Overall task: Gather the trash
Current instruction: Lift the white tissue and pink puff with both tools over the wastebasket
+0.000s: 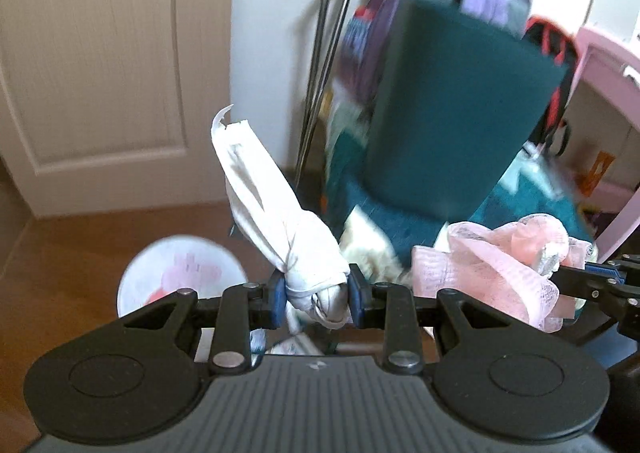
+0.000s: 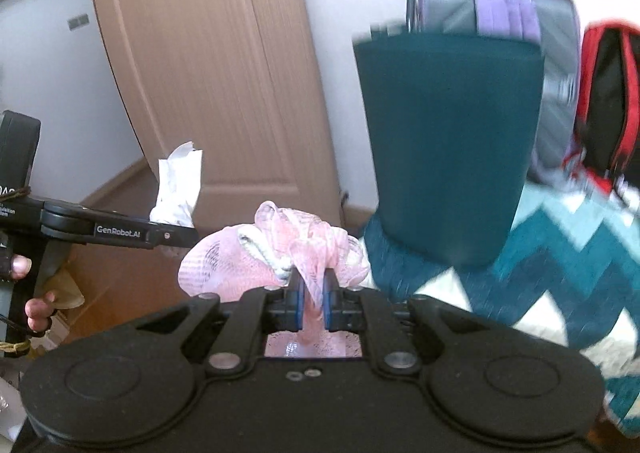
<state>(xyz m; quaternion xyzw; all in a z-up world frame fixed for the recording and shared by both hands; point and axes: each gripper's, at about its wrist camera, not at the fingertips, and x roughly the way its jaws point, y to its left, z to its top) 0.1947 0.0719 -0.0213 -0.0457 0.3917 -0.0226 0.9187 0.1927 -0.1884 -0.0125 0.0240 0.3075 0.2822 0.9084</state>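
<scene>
My left gripper is shut on the knotted neck of a white plastic bag, whose loose tail sticks up and to the left. From the right wrist, the same left gripper shows side-on at the left, with the white bag above its tip. My right gripper is shut on the gathered top of a pink plastic bag. In the left wrist view that pink bag bunches at the right, with the right gripper clamped on it. What hangs below either grip is hidden.
A dark teal cylinder stands ahead on a teal zigzag rug. Purple and red backpacks lean behind it. A white round bin sits on the wooden floor. A door is on the left and a pink shelf on the right.
</scene>
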